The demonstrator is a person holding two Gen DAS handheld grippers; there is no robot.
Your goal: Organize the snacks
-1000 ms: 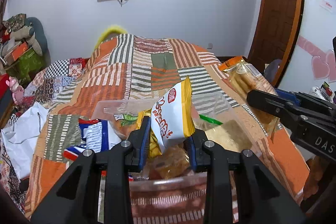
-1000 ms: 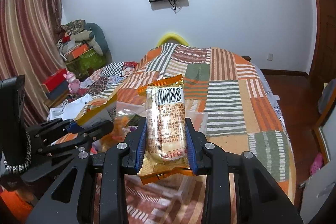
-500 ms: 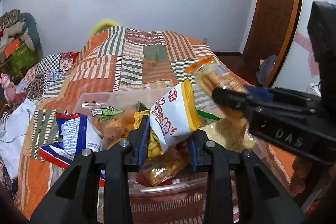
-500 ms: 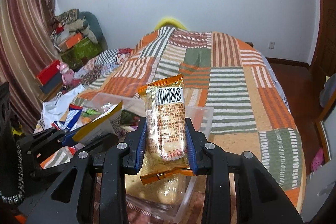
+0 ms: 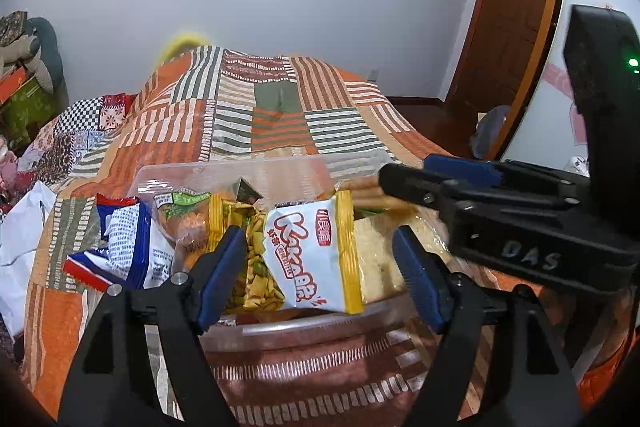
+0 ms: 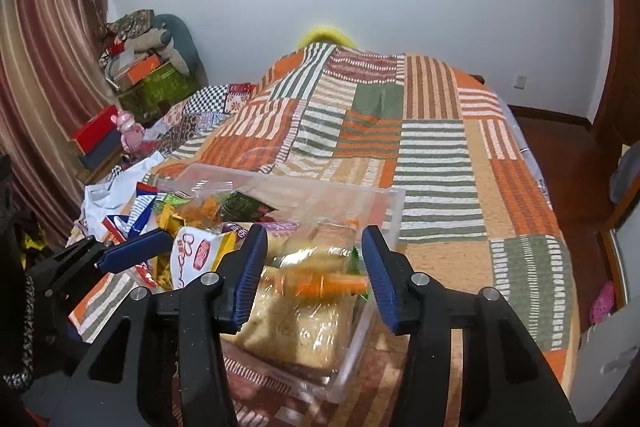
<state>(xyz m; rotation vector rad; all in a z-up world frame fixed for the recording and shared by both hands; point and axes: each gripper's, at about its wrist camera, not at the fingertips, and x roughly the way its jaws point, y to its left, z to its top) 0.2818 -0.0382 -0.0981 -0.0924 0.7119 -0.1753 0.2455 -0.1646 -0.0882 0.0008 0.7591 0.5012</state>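
A clear plastic bin (image 5: pixel 256 173) (image 6: pixel 394 211) sits on the quilted bed, full of snack packets. My left gripper (image 5: pixel 320 273) is open over the bin's near edge. A white and yellow snack bag (image 5: pixel 314 261) lies loose between its fingers on the pile; it also shows in the right wrist view (image 6: pixel 198 253). My right gripper (image 6: pixel 314 271) is open above the bin's right end. A clear biscuit packet with orange ends (image 6: pixel 320 273) lies blurred in the bin below it. The right gripper's body (image 5: pixel 512 227) crosses the left wrist view.
A blue, white and red snack bag (image 5: pixel 128 247) hangs over the bin's left side. A patchwork quilt (image 6: pixel 432 147) covers the bed. White cloth (image 5: pixel 20 239), boxes and a pink toy (image 6: pixel 130 133) lie at the left. A wooden door (image 5: pixel 508 15) stands at the right.
Both grippers dropped toward the bin and opened. The white and yellow bag and the biscuit packet left the fingers and now lie in the bin.
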